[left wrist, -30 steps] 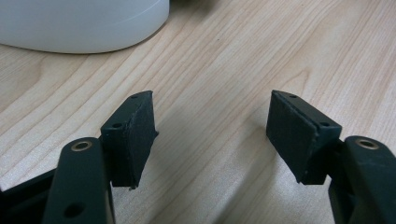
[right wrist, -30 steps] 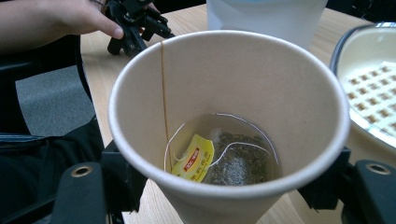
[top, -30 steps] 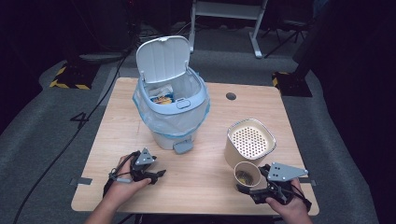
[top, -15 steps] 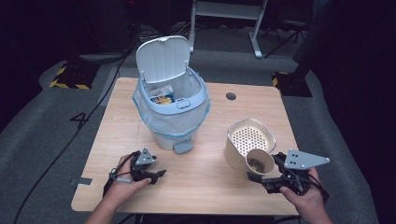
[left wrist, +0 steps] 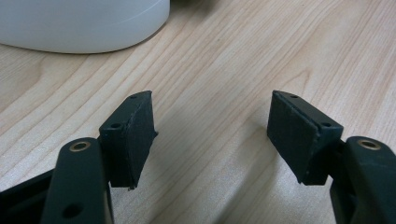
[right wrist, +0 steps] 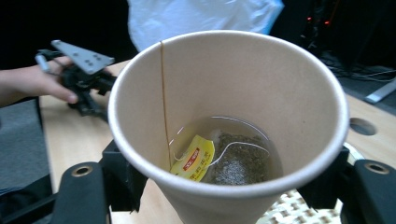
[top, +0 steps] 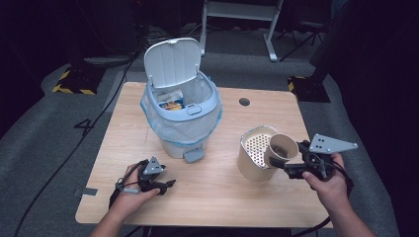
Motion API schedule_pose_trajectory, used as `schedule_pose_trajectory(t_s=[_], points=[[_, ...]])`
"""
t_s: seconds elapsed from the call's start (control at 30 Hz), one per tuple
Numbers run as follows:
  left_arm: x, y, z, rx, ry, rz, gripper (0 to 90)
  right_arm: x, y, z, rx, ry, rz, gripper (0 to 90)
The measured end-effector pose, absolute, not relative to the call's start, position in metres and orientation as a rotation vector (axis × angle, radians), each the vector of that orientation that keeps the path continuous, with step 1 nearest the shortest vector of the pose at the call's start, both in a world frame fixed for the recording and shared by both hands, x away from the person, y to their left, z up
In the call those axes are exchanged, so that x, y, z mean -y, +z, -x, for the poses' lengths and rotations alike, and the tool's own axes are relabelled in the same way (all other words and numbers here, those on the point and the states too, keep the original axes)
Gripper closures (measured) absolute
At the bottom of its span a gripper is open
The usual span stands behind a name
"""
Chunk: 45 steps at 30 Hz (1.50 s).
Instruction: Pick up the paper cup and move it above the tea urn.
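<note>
My right gripper [top: 279, 159] is shut on a tan paper cup [top: 282, 147], held off the table beside the rim of a beige canister with a perforated strainer insert [top: 254, 157]. The cup is tipped, its mouth turned toward the canister. In the right gripper view the cup [right wrist: 229, 107] holds a little brownish liquid, a soaked tea bag [right wrist: 240, 164] and its yellow tag [right wrist: 194, 158], and my gripper [right wrist: 229, 189] clasps its lower wall. My left gripper [top: 167, 183] rests on the table's front left, open, nothing between its pads [left wrist: 212, 135].
A pale blue pedal bin [top: 183, 116] with a plastic liner and raised lid [top: 173, 61] stands mid-table; wrappers lie inside. A cable hole [top: 244, 101] is at the back right. A metal stand [top: 237, 15] is behind the wooden table [top: 217, 197].
My right hand has lifted the cup from the table in front of the canister, carried it up and rightward, and tipped it toward the canister. The left hand has stayed still.
</note>
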<state>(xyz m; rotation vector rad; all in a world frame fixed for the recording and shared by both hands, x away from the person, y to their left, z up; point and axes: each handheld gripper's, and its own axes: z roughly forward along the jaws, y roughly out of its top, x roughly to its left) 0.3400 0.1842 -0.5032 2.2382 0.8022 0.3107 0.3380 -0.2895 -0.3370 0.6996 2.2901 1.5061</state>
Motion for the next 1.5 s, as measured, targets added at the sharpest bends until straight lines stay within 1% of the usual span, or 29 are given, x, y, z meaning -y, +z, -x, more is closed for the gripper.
schedule_pose_trajectory(t_s=[0.37, 0.73, 1.13, 1.5], points=[[-0.184, -0.503, -0.340, -0.802, 0.310, -2.238, 32.4, 0.297, -0.338, -0.381, -2.260, 1.420, -0.713, 30.5], [-0.183, -0.503, -0.341, -0.810, 0.315, -2.235, 31.7, 0.304, -0.339, -0.406, -2.250, 1.338, -0.662, 30.6], [-0.182, -0.503, -0.341, -0.813, 0.315, -2.235, 31.0, 0.305, -0.336, -0.410, -2.204, 1.196, -0.557, 30.8], [-0.182, -0.503, -0.341, -0.813, 0.315, -2.235, 31.0, 0.306, -0.336, -0.411, -2.222, 1.205, -0.587, 30.8]])
